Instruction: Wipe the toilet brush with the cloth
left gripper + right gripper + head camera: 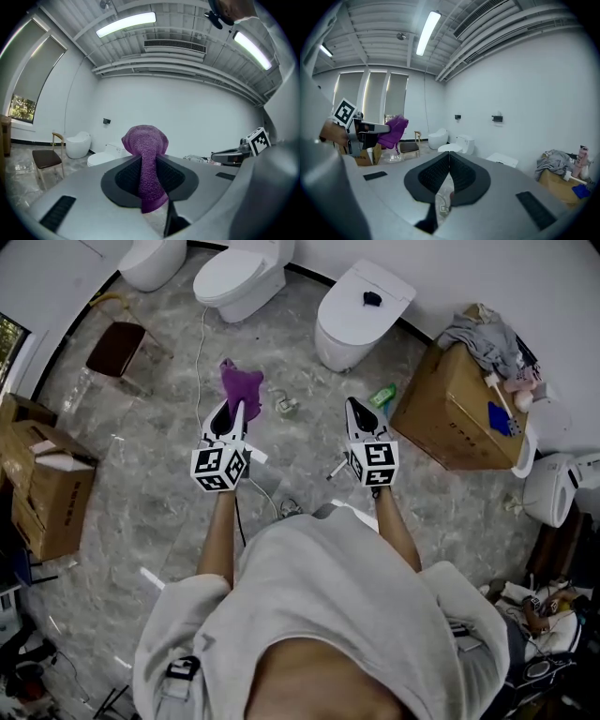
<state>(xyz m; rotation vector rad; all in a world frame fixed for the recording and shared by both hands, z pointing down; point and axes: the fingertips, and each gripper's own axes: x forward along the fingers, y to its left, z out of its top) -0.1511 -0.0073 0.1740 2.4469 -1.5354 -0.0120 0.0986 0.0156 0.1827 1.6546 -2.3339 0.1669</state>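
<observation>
We are holding the purple cloth (240, 382) clamped in our left gripper (233, 414) above the floor (141, 474), while our right gripper (358, 414) is hanging closed, empty. No toilet brush is showing clearly; finding and grasping it probably comes next.

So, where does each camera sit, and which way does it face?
Head view: on the head, steeply down at the floor; arms, left gripper and right gripper show.
Left gripper view: on that gripper, forward toward a wall; fingers shut on the cloth.
Right gripper view: on that gripper, forward toward toilets; fingers shut, empty.
Shared: all three show the cloth.
</observation>
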